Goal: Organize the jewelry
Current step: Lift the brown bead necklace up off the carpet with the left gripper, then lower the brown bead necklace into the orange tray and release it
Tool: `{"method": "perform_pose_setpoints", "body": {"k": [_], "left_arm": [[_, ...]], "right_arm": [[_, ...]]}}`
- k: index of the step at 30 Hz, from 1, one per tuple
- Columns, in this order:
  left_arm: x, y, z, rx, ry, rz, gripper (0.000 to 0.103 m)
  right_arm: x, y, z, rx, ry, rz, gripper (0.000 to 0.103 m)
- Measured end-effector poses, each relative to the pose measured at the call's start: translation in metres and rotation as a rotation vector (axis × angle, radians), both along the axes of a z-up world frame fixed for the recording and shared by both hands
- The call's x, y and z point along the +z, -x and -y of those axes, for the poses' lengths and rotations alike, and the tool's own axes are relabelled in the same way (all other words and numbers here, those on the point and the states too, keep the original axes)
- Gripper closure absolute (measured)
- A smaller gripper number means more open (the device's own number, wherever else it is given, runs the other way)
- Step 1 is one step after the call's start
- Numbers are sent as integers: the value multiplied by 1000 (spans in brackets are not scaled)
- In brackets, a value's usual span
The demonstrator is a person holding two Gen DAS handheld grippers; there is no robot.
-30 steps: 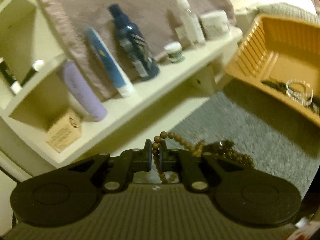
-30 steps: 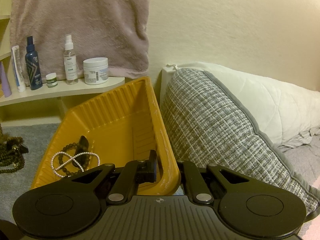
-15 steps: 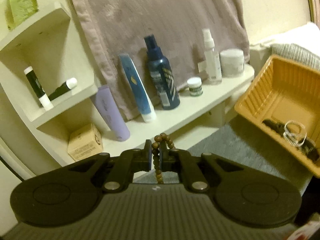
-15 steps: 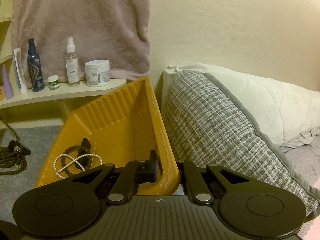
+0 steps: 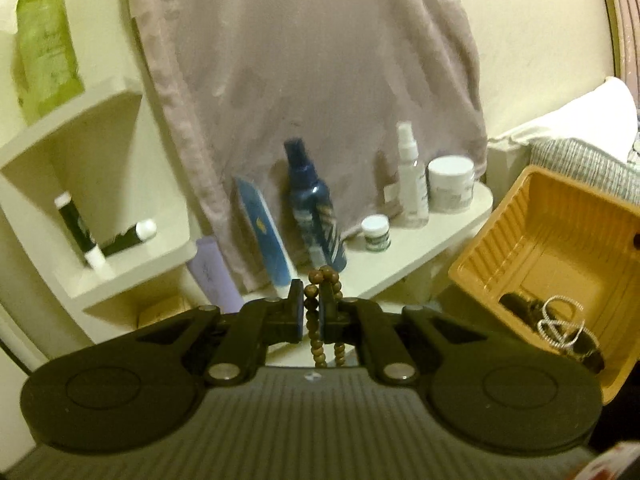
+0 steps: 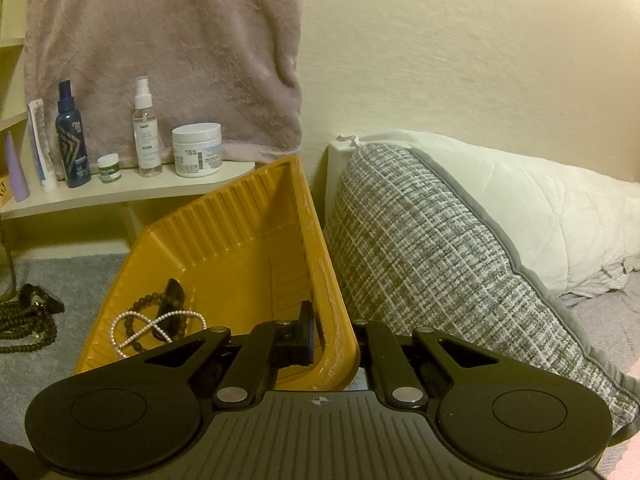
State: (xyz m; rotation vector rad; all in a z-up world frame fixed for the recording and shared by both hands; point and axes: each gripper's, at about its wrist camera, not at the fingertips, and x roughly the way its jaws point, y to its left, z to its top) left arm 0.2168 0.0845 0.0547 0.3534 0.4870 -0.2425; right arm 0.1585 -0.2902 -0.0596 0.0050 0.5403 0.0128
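My left gripper is shut on a brown wooden bead necklace; its strands loop over the fingertips and hang down below them. Off to the right stands the tilted yellow tray, with a pearl bracelet and dark pieces lying in it. My right gripper is shut on the yellow tray's rim, one finger inside the wall and the other hidden behind it. The pearl bracelet crosses a dark bead bracelet in the tray. More dark beads lie on the grey cover at the left.
A cream shelf carries a blue spray bottle, a clear spray bottle, a white jar and tubes. A mauve towel hangs behind. A grey woven pillow presses against the tray's right side.
My left gripper has risen with the bead necklace, so the shelves and the tray sit lower in its view. The right gripper and the tray have not moved.
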Motion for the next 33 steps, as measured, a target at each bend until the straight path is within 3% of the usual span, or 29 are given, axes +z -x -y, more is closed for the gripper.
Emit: {"method": "perform_pose_setpoints", "body": {"k": [10, 21, 28, 33], "left_arm": [[31, -1, 34, -78, 57, 30, 97], [58, -1, 106, -243, 127, 64, 97], [48, -3, 151, -339, 137, 21, 97], [24, -12, 169, -370, 139, -61, 97]], "right_arm": [[2, 1, -2, 5, 0, 8, 97], [6, 0, -4, 13, 0, 18, 97], [6, 1, -4, 15, -2, 20, 97], [6, 2, -4, 14, -1, 18, 97]]}}
